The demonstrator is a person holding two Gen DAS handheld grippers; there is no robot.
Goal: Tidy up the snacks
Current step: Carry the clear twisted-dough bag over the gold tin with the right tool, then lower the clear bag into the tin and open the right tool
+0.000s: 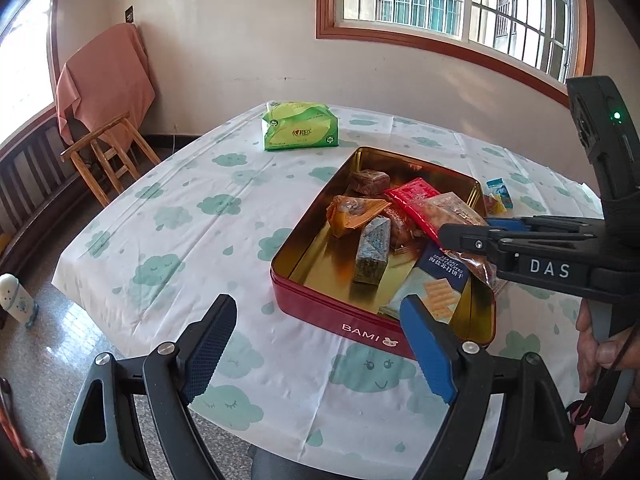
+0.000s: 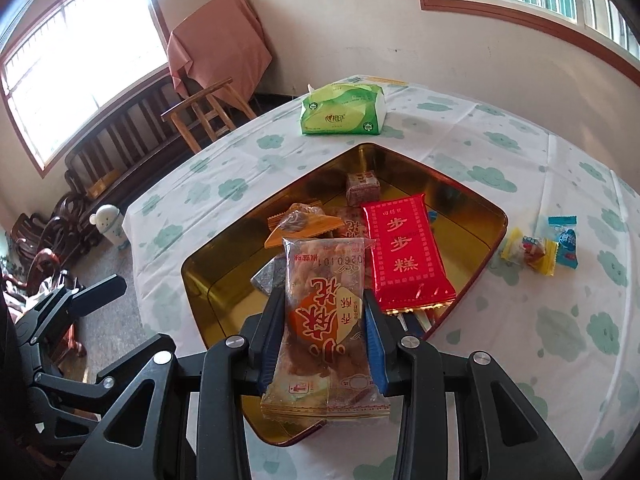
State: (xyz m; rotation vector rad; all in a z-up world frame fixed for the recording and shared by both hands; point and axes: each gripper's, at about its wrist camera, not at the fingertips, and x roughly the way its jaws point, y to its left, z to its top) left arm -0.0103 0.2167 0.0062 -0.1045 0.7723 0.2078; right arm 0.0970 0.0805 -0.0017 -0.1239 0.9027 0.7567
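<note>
Snack packet (image 2: 326,316), clear wrap with fried twists, sits clamped between our right gripper (image 2: 326,334) jaws, long axis running along the fingers, above the near corner of the red tin (image 2: 494,216). Left gripper (image 1: 320,356) jaws gape wide, holding nothing, near the bench (image 1: 180,240) edge. Red cake pack (image 2: 406,254) lies inside; wrapped candies (image 2: 540,250) and tissue pack (image 2: 344,110) outside.

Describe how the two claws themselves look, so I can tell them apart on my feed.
Both claws are matte black linkages with silver pivot screws and textured blue pads. The left claw shows nothing more of its body. The right claw, seen side-on from the left wrist, carries white "DAS" lettering, a black housing with a green light and a black cable by the bare hand.
</note>
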